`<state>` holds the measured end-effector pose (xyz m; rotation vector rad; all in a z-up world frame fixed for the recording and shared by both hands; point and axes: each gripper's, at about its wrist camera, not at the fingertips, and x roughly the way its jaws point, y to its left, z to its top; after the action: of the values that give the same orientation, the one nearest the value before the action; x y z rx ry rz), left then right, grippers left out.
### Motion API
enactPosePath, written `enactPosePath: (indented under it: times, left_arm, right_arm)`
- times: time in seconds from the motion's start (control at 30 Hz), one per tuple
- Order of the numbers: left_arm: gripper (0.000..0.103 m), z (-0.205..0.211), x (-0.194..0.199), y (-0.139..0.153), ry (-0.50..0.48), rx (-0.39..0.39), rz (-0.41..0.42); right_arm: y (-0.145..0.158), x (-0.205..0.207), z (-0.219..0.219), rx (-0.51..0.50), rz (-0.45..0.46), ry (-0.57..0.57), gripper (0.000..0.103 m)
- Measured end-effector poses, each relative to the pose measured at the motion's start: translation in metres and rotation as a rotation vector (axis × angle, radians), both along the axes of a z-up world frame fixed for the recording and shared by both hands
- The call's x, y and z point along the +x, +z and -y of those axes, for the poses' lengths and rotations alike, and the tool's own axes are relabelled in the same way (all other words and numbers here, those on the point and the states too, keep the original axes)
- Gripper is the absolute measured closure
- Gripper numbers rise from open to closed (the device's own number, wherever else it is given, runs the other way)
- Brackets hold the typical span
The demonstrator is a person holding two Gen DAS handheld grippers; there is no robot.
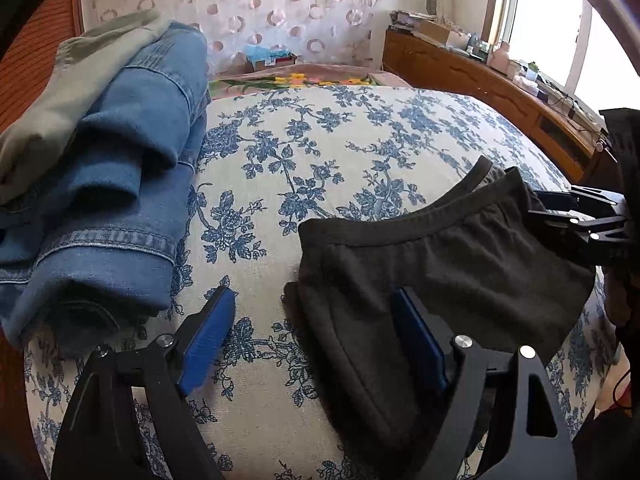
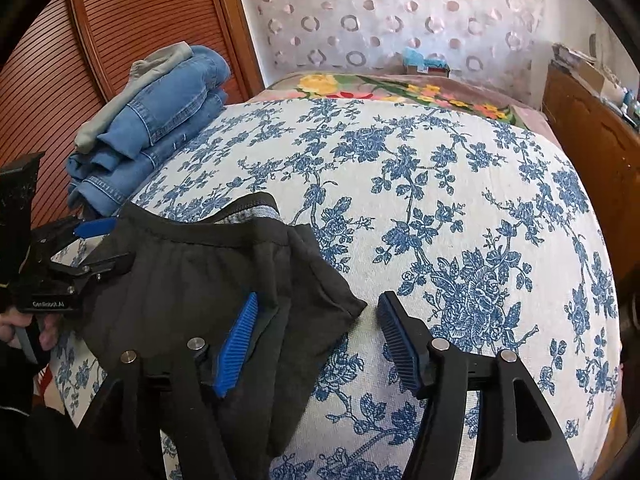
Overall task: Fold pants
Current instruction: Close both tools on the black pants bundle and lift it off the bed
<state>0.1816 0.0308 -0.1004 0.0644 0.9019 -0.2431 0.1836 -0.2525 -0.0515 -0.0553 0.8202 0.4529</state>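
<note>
I see both claws released: left claw (image 1: 316, 336) and right claw (image 2: 316, 336) straddle the dark pants (image 1: 460, 256) near the bed's (image 2: 440, 200) front edge.

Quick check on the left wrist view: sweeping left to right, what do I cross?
Stack of folded jeans → bare floral bedspread → dark pants → right gripper at the pants' right edge, wooden dresser behind.

The left gripper (image 1: 312, 336) is standing with its jaws spread wide, and both blue pads are showing. The right gripper (image 2: 316, 336) is also standing wide open, its fingers well apart. In the right wrist view, a hand (image 2: 28, 326) is gripping the handle of the left gripper at the left edge.
</note>
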Motion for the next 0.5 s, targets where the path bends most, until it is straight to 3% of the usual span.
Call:
enactPosePath:
  times: [0.3,0.33,0.4,0.47,0.5]
  left_arm:
    - [0.017,0.0,0.001,0.0,-0.011,0.005,-0.003]
    - [0.017,0.001,0.001,0.0,-0.014,0.006,-0.003]
    - [0.017,0.001,0.001,-0.001,-0.014,0.006,-0.002]
    - [0.017,0.001,0.001,-0.001,-0.014,0.005,-0.003]
    - [0.017,0.001,0.001,-0.001,-0.014,0.005,-0.003]
  right_arm:
    - [-0.004,-0.003,-0.013,0.033,0.008,0.072,0.039]
    - [-0.004,-0.003,-0.014,0.041,0.006,0.085,0.049]
    - [-0.005,-0.003,-0.015,0.056,0.0,0.102,0.057]
    - [-0.007,-0.001,-0.016,0.066,-0.007,0.121,0.078]
    - [-0.007,-0.001,-0.015,0.069,-0.007,0.125,0.08]
